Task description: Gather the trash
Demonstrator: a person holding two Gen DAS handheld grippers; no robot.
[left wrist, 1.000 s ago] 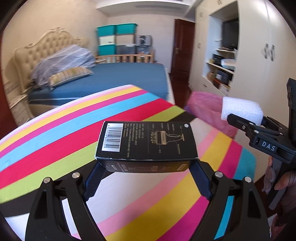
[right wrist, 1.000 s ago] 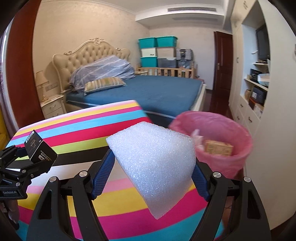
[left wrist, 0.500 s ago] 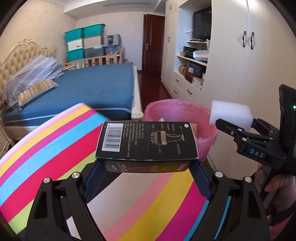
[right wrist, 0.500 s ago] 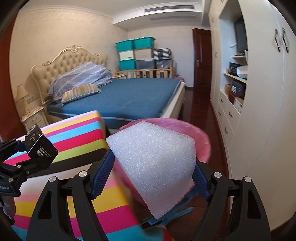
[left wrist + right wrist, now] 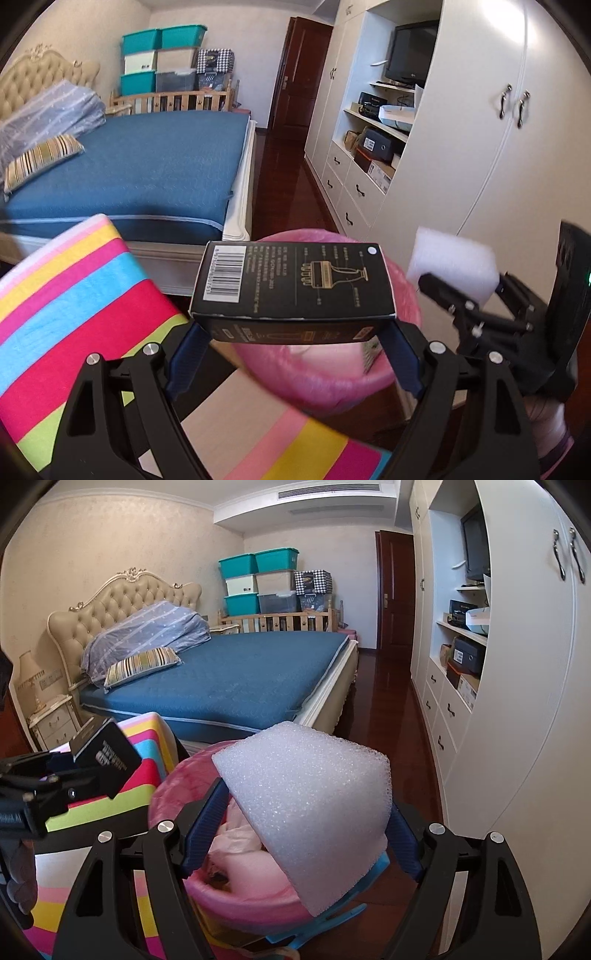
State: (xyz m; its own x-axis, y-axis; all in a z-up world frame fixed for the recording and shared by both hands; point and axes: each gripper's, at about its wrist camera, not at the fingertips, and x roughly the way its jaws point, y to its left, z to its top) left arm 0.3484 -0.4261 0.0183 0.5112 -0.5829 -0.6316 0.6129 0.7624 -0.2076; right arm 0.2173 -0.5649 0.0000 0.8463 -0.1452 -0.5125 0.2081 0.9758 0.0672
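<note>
A black carton [image 5: 295,280] with a barcode lies flat between the blue pads of my left gripper [image 5: 291,328], which is shut on it. Behind and below it stands a bin lined with a pink bag [image 5: 332,380], paper and wrappers inside. My right gripper [image 5: 306,812] is shut on a white foam block [image 5: 310,797], which hangs over the pink bin [image 5: 173,786]. In the left wrist view the foam block [image 5: 450,258] and the right gripper [image 5: 461,291] sit at the right. The right wrist view has the carton [image 5: 107,760] at the left, beside the bin's rim.
A table with a striped cloth [image 5: 74,295] lies left of the bin. Beyond it is a bed with a blue cover [image 5: 147,170]. White cupboards and shelves [image 5: 480,147] line the right wall, with dark wooden floor [image 5: 388,716] between bed and cupboards.
Both grippers have swung right, off the striped table towards the pink bin. The bin now fills the space under the foam block and behind the carton. Both grips are unchanged.
</note>
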